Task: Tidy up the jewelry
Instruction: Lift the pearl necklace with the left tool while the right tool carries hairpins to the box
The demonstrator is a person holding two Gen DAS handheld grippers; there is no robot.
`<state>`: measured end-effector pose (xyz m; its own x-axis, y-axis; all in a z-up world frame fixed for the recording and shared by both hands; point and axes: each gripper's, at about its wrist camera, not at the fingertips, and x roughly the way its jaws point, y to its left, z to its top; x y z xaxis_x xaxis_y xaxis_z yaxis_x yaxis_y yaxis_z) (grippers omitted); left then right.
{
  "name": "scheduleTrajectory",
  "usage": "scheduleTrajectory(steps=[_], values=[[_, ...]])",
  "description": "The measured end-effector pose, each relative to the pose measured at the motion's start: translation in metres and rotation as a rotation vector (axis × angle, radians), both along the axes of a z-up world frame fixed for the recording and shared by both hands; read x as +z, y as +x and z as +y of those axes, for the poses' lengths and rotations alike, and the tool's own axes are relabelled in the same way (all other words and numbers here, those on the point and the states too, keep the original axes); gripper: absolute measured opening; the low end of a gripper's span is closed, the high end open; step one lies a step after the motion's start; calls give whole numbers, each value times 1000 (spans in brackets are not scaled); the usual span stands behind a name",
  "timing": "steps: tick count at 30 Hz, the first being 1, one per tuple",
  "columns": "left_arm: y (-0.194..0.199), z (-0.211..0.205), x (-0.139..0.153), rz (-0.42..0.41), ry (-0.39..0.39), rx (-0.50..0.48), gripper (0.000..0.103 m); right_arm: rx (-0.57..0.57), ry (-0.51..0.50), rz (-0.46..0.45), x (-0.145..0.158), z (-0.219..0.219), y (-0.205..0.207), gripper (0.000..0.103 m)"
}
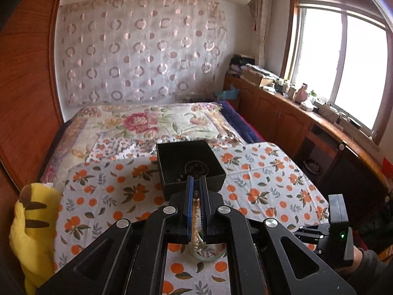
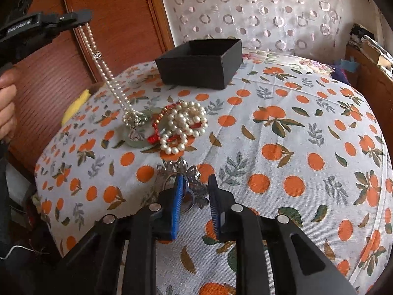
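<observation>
My left gripper (image 1: 196, 179) is shut on a long pearl necklace (image 1: 195, 217). In the right wrist view it shows at the upper left (image 2: 84, 18), holding the pearl necklace (image 2: 103, 66) up, its lower end resting on the jewelry pile. A black open box (image 1: 189, 164) holding dark beads stands just beyond the left fingertips; it also shows in the right wrist view (image 2: 201, 62). A heap of pearl strands with a red cord (image 2: 183, 126) and a pale jade ring (image 2: 133, 136) lie on the orange-print cloth. My right gripper (image 2: 195, 182) is open, low over a silver ornate piece (image 2: 181, 169).
The orange-print cloth (image 2: 282, 135) covers a bed with a floral quilt (image 1: 137, 123) behind. A yellow plush toy (image 1: 32, 226) lies at the left edge. A wooden wardrobe (image 2: 110, 24) stands left, and a cluttered wooden counter (image 1: 282, 103) runs under the window on the right.
</observation>
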<state>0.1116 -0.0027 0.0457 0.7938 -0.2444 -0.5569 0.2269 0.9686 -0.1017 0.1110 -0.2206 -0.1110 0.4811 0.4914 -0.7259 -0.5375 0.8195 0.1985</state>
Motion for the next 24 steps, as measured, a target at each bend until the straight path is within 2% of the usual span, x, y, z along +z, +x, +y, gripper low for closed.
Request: scheduleTrajectory(steps=[6, 8, 10, 18, 24], values=[[-6, 3, 21, -46, -5, 5, 4, -6, 27, -42, 13, 0, -4, 18], [-9, 5, 29, -67, -6, 8, 4, -10, 52, -60, 21, -2, -4, 10], [-11, 6, 36, -83, -4, 11, 4, -17, 48, -82, 27, -1, -4, 8], [-14, 11, 48, -112, 5, 25, 4, -19, 39, -95, 35, 0, 1, 8], [-12, 8, 61, -141, 25, 26, 4, -14, 32, -141, 52, 5, 6, 8]])
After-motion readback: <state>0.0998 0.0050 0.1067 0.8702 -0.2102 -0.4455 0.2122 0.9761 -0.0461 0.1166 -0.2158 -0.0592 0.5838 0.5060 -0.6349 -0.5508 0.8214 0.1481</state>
